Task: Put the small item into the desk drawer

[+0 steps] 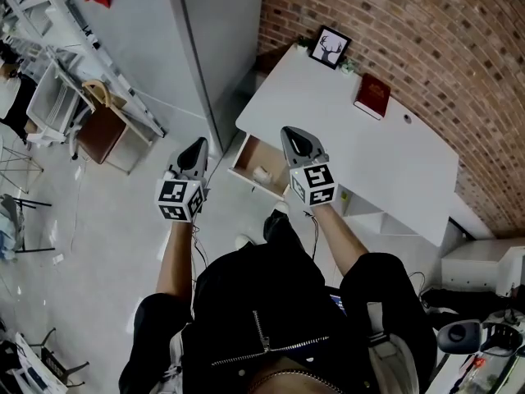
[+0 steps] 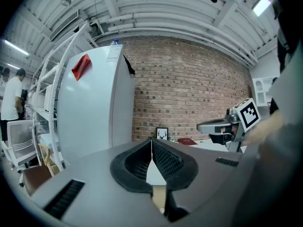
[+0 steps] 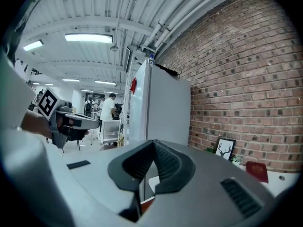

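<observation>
We see both grippers held side by side in front of the person. The left gripper (image 1: 197,150) has its jaws pressed together with nothing between them. The right gripper (image 1: 295,140) is also closed and empty. The drawer (image 1: 250,158) stands pulled out from the white desk (image 1: 385,162), and the right gripper covers its right end. A small pale item (image 1: 262,173) lies inside the drawer, too small for us to identify. A red book (image 1: 372,95) and a framed deer picture (image 1: 330,46) sit on the desk. In both gripper views, the gripper bodies block nearly all of the drawer.
</observation>
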Motion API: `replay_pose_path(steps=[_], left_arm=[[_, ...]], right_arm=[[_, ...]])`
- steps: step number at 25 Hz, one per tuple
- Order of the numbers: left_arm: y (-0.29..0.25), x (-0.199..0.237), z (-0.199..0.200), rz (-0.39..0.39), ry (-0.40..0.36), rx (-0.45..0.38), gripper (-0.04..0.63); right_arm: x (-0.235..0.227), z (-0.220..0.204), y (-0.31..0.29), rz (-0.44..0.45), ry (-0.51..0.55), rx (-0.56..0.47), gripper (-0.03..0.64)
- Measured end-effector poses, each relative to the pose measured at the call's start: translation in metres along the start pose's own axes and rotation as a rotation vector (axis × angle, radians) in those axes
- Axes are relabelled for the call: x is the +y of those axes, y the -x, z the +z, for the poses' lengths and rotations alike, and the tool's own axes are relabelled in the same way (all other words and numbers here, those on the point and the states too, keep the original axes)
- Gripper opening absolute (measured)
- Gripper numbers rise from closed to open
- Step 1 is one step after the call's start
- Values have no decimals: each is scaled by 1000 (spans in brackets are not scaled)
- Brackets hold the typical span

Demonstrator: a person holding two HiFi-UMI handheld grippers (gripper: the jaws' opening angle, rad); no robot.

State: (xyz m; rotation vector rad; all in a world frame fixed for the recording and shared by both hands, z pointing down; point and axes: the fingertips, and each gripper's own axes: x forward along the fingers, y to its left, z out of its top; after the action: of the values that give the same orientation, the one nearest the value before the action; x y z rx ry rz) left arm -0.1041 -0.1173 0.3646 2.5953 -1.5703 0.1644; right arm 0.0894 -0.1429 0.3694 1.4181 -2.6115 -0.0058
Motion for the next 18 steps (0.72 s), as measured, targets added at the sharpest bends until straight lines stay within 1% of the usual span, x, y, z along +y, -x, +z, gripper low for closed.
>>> replay_pose_path(steps=[3,10,18], left_arm=[[1,-1,0,-2,2,1,21],[3,-3,-5,-2,11,6,21],[3,-8,-6,-16,-2,13,21]], right_arm=[[1,0,0,-1,12,5,5],[3,-4,4,3,3,12,5],[2,-6,7,-6,0,6,5]])
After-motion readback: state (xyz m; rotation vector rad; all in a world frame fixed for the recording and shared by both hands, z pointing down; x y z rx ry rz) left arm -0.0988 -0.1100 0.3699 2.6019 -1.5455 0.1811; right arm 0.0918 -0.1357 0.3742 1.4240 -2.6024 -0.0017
